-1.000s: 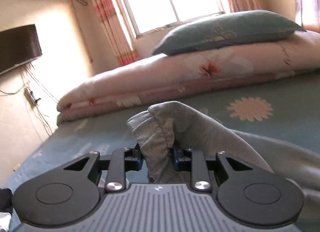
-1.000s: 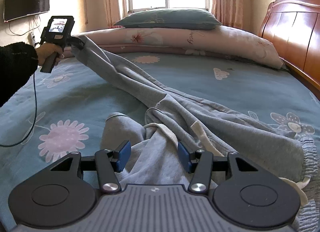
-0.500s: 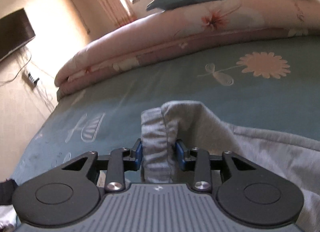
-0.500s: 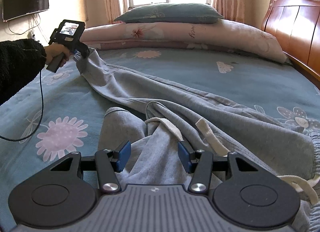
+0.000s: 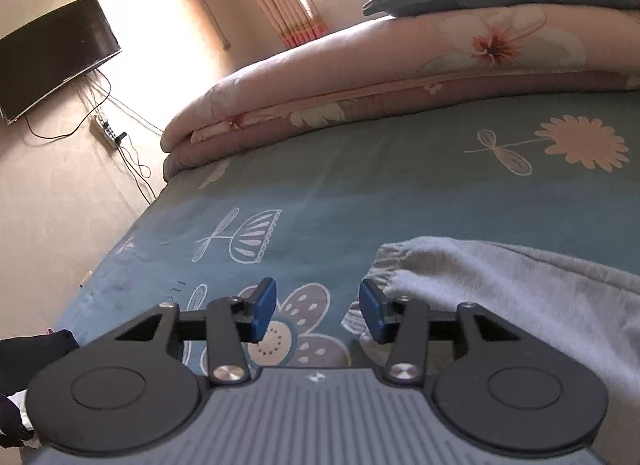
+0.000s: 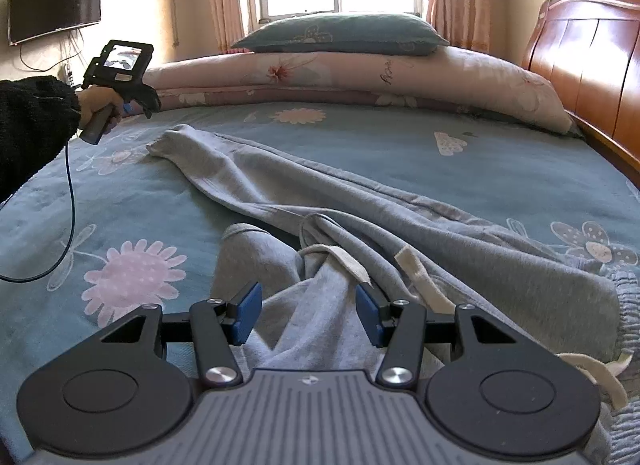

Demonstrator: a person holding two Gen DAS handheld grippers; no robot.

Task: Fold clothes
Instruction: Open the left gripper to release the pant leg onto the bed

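Note:
Grey sweatpants (image 6: 360, 193) lie stretched across the blue flowered bedsheet (image 6: 480, 153). One leg runs to the far left and ends in a cuff (image 6: 168, 143) that rests flat on the sheet. In the right wrist view my left gripper (image 6: 141, 107) hovers just beyond that cuff, held by a hand in a dark sleeve. Its jaws are opening, with nothing between them. In the left wrist view the cuff (image 5: 404, 265) lies right of the left gripper (image 5: 318, 307). My right gripper (image 6: 308, 315) stands open over the bunched waist end, with grey cloth and a cream drawstring (image 6: 348, 261) between its pads.
A folded pink floral quilt (image 6: 360, 73) with a teal pillow (image 6: 344, 33) lies along the far side. A wooden headboard (image 6: 592, 65) stands on the right. The bed's left edge (image 5: 120, 245) drops to the floor; a TV (image 5: 52, 57) hangs on that wall.
The left gripper came down with the trouser cuff, opened and let it go; the leg, held up before, now lies flat on the bed. The right gripper stayed still.

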